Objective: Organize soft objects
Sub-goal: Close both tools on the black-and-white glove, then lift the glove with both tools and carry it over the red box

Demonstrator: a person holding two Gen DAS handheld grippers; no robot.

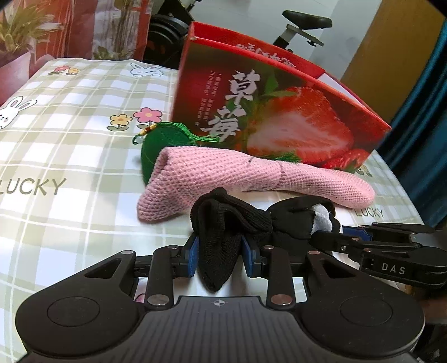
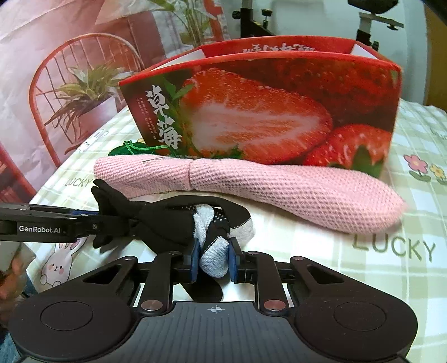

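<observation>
A black sock with a grey-white toe [image 1: 223,220] lies stretched between both grippers on the checked tablecloth [image 1: 69,167]. My left gripper [image 1: 220,251] is shut on its black cuff end, which bunches between the blue pads. My right gripper [image 2: 213,257] is shut on the grey toe part of the sock [image 2: 212,251]. In the left wrist view the right gripper [image 1: 332,231] comes in from the right. In the right wrist view the left gripper [image 2: 97,217] comes in from the left. A pink knitted piece [image 1: 237,176] [image 2: 279,192] lies just behind the sock.
A red strawberry-print box [image 1: 279,111] [image 2: 265,111], open at the top, stands behind the pink piece. A green pouch with a tassel [image 1: 159,139] [image 2: 123,149] rests at the box's left corner. Beyond the table stand a red wire chair [image 2: 56,83], plants and an exercise bike [image 1: 304,25].
</observation>
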